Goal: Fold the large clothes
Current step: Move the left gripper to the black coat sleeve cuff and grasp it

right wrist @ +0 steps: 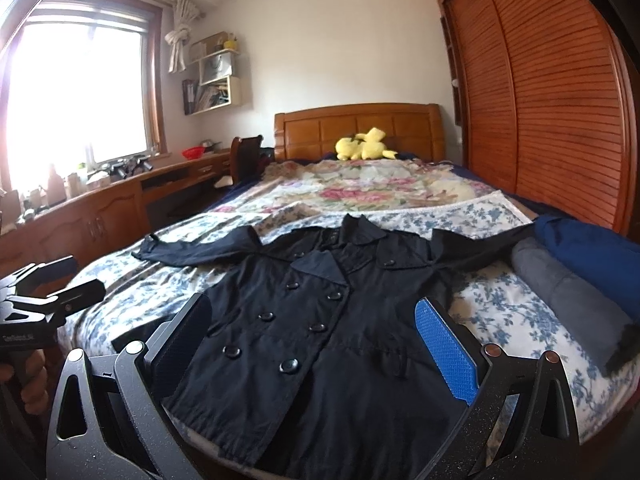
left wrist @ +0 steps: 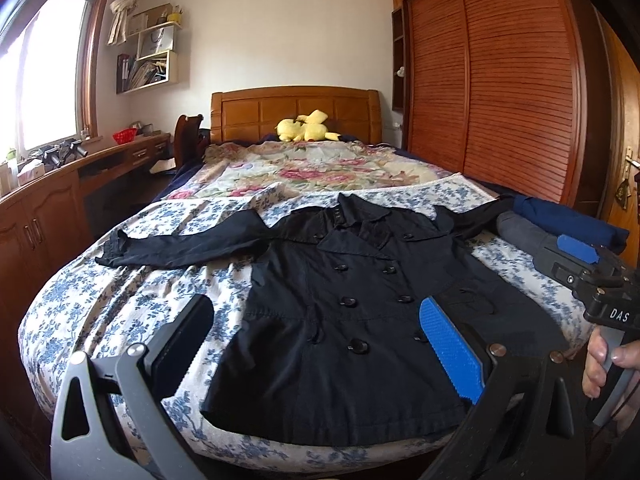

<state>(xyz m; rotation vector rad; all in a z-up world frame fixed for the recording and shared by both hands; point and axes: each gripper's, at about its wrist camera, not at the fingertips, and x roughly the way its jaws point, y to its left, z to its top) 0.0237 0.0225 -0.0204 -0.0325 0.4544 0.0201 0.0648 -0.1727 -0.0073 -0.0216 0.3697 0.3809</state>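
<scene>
While nothing's been grabbed yet, the black coat (left wrist: pixel 352 312) lies buttoned, front-up, at the foot edge of the bed (left wrist: pixel 120 304).
Left gripper (left wrist: pixel 316 344) and right gripper (right wrist: pixel 312 344) both hover spread wide (empty). Slippery fabric could slide, and that outstretched left sleeve (left wrist: pixel 180 248) might drag crooked.

Both tongs are dark grey, ribbed frames with round silver screws. The left tongs (left wrist: pixel 316 344) and right tongs (right wrist: pixel 320 340) each carry one textured blue pad and one black. "DAS" marks the right handle, gripped by bare fingers (left wrist: pixel 600 356).
</scene>
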